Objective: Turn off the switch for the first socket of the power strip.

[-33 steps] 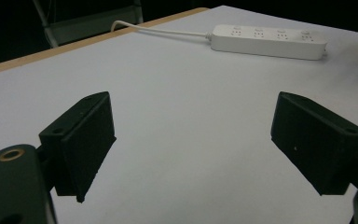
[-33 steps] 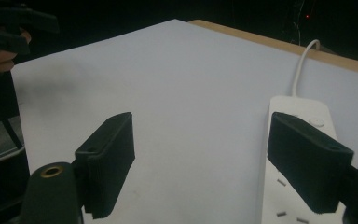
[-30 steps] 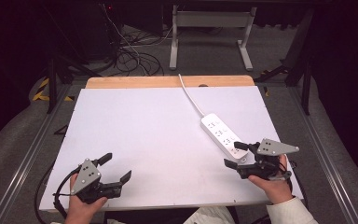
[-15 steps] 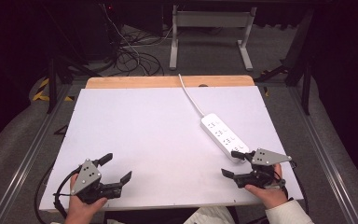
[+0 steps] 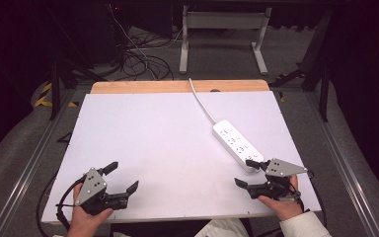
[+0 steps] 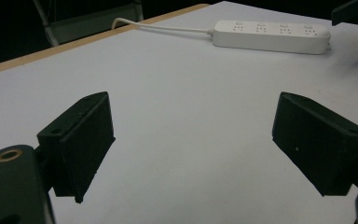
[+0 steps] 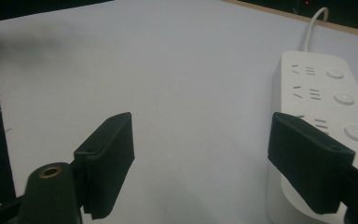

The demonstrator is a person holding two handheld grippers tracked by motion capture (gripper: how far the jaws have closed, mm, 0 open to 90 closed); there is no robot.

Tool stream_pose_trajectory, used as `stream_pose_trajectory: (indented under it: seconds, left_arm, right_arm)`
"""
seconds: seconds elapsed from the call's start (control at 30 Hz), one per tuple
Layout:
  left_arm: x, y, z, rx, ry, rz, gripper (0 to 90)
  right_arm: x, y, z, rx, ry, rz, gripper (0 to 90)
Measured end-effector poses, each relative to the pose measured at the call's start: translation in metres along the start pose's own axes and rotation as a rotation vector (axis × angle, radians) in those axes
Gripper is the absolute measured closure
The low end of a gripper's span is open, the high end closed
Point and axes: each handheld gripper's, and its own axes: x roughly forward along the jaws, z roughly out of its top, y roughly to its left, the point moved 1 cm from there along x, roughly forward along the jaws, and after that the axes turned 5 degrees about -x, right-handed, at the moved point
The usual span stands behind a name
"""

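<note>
A white power strip (image 5: 237, 143) lies on the white table top (image 5: 163, 133) at the right, and its cord (image 5: 200, 102) runs off the far edge. My right gripper (image 5: 243, 172) is open at the strip's near end, one jaw close beside that end. In the right gripper view the strip (image 7: 326, 93) sits behind the right-hand jaw, and the gripper (image 7: 200, 158) holds nothing. My left gripper (image 5: 124, 176) is open and empty near the front left corner. In the left gripper view (image 6: 193, 140) the strip (image 6: 272, 35) lies far ahead.
A bare wooden band (image 5: 177, 87) shows along the table's far edge. Beyond it are a metal stand (image 5: 222, 29) and loose cables (image 5: 138, 59) on the floor. Metal rails (image 5: 34, 163) run along both sides of the table. The right gripper's jaws (image 6: 354, 14) show at the top right of the left gripper view.
My right gripper has drawn back toward the near edge and a little left, staying open. The left gripper has not moved.
</note>
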Motion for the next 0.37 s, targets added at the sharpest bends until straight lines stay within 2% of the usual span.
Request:
stream_pose_trajectory:
  seconds: [0.03,0.23,0.37]
  left_arm:
    - [0.0002,0.0004,0.0000,0.005,0.002,-0.001,12.8]
    - [0.0018,0.0018,-0.0008,-0.028,0.004,-0.015,12.3]
    - [0.0016,0.0031,-0.0007,-0.010,0.008,-0.011,12.2]
  right_arm:
    - [-0.0005,0.0001,0.0004,-0.003,-0.002,-0.004,22.7]
    - [-0.0025,0.0004,0.0021,-0.006,0.006,-0.043,23.0]
    - [-0.0029,0.0011,0.0029,-0.011,-0.001,-0.043,23.0]
